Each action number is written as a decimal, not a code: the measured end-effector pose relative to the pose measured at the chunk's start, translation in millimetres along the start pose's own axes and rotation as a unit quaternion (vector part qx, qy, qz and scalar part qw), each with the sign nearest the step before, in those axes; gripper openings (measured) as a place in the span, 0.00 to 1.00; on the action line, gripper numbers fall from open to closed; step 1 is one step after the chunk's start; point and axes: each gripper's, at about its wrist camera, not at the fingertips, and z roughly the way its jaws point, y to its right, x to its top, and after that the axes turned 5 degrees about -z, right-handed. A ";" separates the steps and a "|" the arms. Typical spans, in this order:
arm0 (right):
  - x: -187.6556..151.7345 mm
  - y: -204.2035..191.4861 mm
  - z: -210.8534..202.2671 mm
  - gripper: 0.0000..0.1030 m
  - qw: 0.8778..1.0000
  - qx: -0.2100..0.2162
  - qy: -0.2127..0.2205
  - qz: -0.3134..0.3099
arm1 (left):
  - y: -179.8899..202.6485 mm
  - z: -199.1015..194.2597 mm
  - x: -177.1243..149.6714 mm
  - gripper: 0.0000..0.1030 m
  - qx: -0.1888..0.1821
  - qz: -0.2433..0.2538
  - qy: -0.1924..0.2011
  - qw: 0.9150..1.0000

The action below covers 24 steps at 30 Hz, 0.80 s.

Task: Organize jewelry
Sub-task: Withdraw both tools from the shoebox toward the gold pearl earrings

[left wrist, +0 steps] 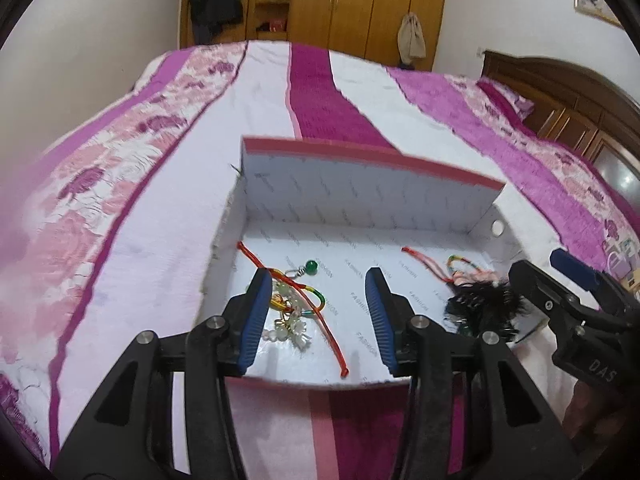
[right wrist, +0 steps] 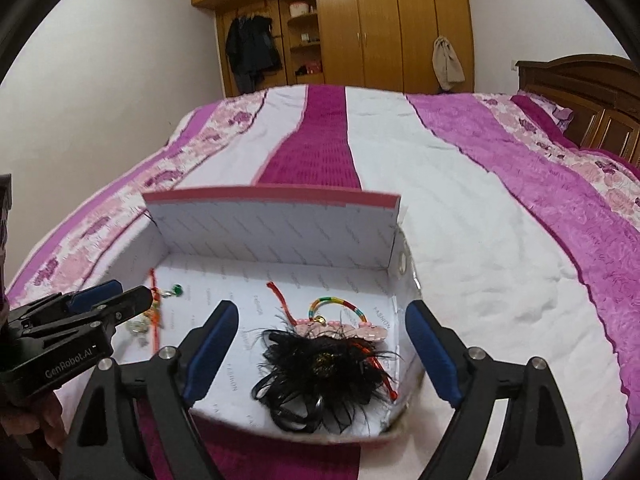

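A red string bracelet (left wrist: 304, 300) with pale beads and a green bead (left wrist: 311, 266) is seen lying on the floor of a white box (left wrist: 360, 192), near the box's left wall. It is seen between the left gripper (left wrist: 316, 320) fingers, nearer the left finger (left wrist: 252, 320), and part of it is hidden behind that finger. The fingers are spread apart, and nothing is pinched by them. Whether the bracelet is touched by the finger cannot be told.

A black feather flower (right wrist: 320, 376) is seen lying in the right half of the box, close to the near wall. Just behind it, a row of pink beads (right wrist: 352, 326) with a rainbow loop (right wrist: 336, 306) and a red cord (right wrist: 280, 296) is laid on the box floor. These things are seen between the right gripper (right wrist: 320, 356) fingers, which are spread wide. Nothing is pinched by them.

The two piles are kept well apart in the box. The box is lined with white paper marked with small grey words, and its lid is stood up at the far side with a pink edge on top.

The box is set on a bed (right wrist: 460, 184), near the bed's near edge. The bed is covered with a quilt striped in white, pink and dark purple. Behind the bed, a wooden wardrobe (right wrist: 392, 24) is seen against the far wall.
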 end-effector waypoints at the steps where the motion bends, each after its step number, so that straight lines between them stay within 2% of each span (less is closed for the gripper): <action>1: 0.2 -1.3 -7.1 0.86 1.000 0.003 0.007 0.002 | 0.5 -6.4 0.6 0.39 0.002 0.003 0.009 1.000; 12: -8.6 -18.9 -74.4 0.87 0.998 0.020 0.065 0.006 | -7.0 -77.0 -10.7 0.43 -0.011 -0.002 0.078 0.997; 24: -34.7 -26.6 -135.8 0.88 0.995 0.024 0.101 0.013 | -13.4 -129.1 -37.3 0.45 -0.010 -0.013 0.112 0.994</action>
